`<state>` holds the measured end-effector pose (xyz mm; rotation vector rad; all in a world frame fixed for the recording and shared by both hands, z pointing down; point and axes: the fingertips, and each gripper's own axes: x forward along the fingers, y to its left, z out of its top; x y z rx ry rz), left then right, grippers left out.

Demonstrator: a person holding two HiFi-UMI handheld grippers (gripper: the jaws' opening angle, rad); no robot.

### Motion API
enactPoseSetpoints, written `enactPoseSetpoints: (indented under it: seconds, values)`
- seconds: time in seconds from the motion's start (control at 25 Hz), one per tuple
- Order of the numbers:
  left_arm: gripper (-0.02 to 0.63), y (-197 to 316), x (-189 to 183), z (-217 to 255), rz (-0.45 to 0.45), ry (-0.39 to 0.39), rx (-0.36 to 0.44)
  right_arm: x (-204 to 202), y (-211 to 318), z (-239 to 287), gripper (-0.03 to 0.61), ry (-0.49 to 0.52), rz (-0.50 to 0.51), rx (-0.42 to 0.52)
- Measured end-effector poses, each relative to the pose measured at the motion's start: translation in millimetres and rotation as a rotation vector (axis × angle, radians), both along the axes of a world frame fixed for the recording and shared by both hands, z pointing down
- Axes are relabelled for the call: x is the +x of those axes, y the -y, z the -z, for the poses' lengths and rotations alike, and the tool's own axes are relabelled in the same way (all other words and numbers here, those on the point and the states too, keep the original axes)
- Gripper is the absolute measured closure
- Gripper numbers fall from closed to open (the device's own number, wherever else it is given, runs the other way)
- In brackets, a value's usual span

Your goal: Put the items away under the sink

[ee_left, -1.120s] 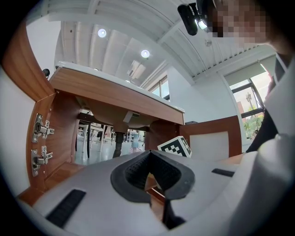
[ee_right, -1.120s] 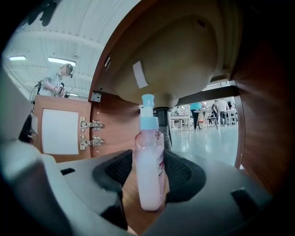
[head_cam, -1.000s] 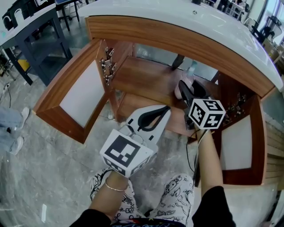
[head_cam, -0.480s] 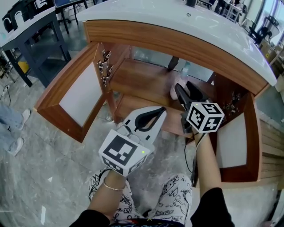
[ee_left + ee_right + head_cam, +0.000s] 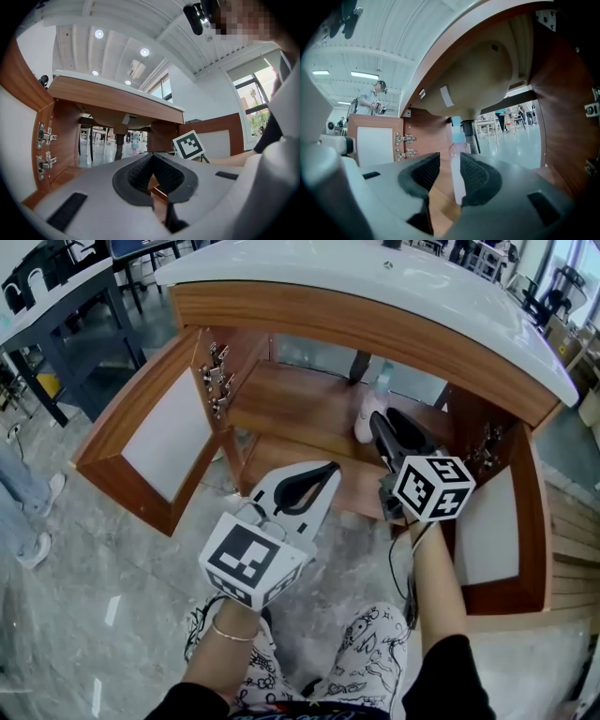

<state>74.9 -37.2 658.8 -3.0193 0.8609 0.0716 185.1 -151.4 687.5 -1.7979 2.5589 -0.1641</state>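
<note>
Bottle (image 5: 458, 150) upright in cabinet (image 5: 300, 399); btm hidden, label illegible.

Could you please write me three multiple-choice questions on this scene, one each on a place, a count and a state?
1. Where does the pink bottle stand?
A. On the countertop.
B. On the cabinet floor.
C. On the stone floor outside.

2. How many cabinet doors stand open?
A. None.
B. One.
C. Two.

3. How are the left gripper's jaws?
A. Wide apart.
B. Together, empty.
C. Closed on the bottle.

Answers:
1 B: the bottle stands upright on the wooden floor inside the cabinet.
2 C: the left door and the right door both swing outward.
3 B: the tips meet with nothing between them.
</note>
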Motion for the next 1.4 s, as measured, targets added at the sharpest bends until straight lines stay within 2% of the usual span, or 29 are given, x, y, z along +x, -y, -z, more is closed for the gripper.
enactPoseSetpoints:
  seconds: [0.2, 0.4, 0.56, 0.84, 1.4]
  values:
    - [0.606, -1, -1, -2, 0.007, 0.01, -0.001, -3, -9, 1, 0.456, 0.0, 0.012, 0.0]
    - [0.606, -3, 7, -6, -0.004, 0.022, -0.011, -6, -18, 10, 0.538, 0.01, 0.026, 0.023]
    - [0.606, -10, 10, -4, -0.017, 0.031, 0.009, -5, -26, 17, 0.566, 0.028, 0.032, 0.054]
    - [0.606, -6, 1, -6, 0.018, 0.037, 0.003, -11, -42, 20, 0.571, 0.057, 0.052, 0.068]
    - [0.606, -7, 3, -8, 0.008, 0.032, 0.003, -29, -84, 23, 0.571, 0.089, 0.114, 0.087]
